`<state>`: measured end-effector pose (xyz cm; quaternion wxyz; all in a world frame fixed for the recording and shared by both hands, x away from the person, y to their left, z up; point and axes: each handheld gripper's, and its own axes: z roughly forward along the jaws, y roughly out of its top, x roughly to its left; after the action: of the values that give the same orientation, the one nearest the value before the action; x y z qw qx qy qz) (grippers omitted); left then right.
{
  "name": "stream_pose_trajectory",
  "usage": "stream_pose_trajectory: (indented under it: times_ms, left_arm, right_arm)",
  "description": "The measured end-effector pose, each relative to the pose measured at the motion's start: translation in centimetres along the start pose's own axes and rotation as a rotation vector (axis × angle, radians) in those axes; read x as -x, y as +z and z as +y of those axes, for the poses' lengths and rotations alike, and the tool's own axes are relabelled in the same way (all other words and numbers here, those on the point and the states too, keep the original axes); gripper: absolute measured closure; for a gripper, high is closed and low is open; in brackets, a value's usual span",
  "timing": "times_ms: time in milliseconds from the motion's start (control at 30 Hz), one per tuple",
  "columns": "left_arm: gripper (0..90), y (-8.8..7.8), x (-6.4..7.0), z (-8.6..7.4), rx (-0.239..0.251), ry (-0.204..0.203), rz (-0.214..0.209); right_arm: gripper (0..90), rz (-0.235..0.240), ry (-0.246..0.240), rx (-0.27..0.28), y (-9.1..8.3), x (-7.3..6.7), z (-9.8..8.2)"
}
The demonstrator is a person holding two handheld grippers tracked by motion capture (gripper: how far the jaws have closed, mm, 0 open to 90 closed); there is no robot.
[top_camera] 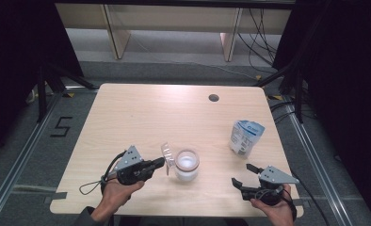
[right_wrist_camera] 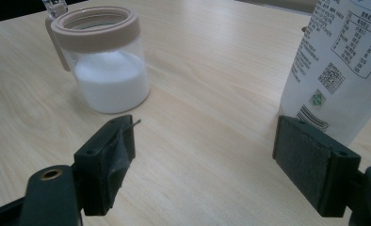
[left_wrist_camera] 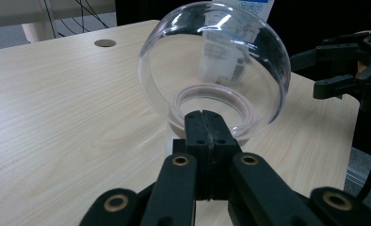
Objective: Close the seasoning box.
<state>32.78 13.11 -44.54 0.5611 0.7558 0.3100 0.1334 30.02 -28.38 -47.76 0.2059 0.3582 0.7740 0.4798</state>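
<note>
Jar lid (top_camera: 167,156), from above, stands tipped up beside the jar (top_camera: 187,165) on my table (top_camera: 141,113), pinched by my left gripper (top_camera: 161,162). Along the left gripper, its fingers (left_wrist_camera: 195,134) press together on the clear lid's (left_wrist_camera: 212,56) rim. My right gripper's (right_wrist_camera: 205,150) fingers (right_wrist_camera: 313,165) are spread, between jar (right_wrist_camera: 103,61) and pouch (right_wrist_camera: 339,61).

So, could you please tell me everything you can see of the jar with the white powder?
The jar is a small clear round container, glass or plastic, about half full of white powder, with a pinkish-beige collar round its open mouth. It stands upright on the wooden table, near the front edge. Its clear domed lid, hinged at the collar, is swung open and pinched at its rim by the shut left claw.
</note>
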Motion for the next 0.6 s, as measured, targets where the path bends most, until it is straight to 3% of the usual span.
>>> stream_pose_trajectory:
  times_ms: [67,100,133,333,367,500,600]
  left_arm:
    - [89.4,0.02,0.03,0.01,-0.009,0.004,0.005]
    - [89.4,0.08,0.03,0.0,-0.008,0.005,0.005]
    - [89.4,0.12,0.03,-0.01,-0.008,0.004,0.004]
    - [89.3,0.27,0.05,-0.03,-0.009,0.001,0.004]
    - [89.3,0.29,0.04,-0.01,-0.009,0.004,0.004]
    - [89.3,0.39,0.08,0.04,-0.009,0.009,0.004]
    - [89.3,0.45,0.07,0.07,-0.013,0.015,-0.001]
  right_arm:
    - [22.5,-0.009,-0.03,0.014,0.03,0.16,0.02]
    - [22.5,-0.011,-0.025,0.012,0.01,0.11,0.01]
    - [22.5,-0.006,0.026,-0.007,-0.11,-0.25,-0.03]
    - [22.6,-0.007,-0.005,0.01,0.03,-0.04,-0.02]
    - [22.7,-0.003,0.022,-0.01,-0.08,-0.24,-0.01]
    - [22.9,-0.011,-0.02,0.015,0.05,0.07,0.01]
    - [22.9,-0.004,0.002,0.004,0.02,-0.07,0.01]
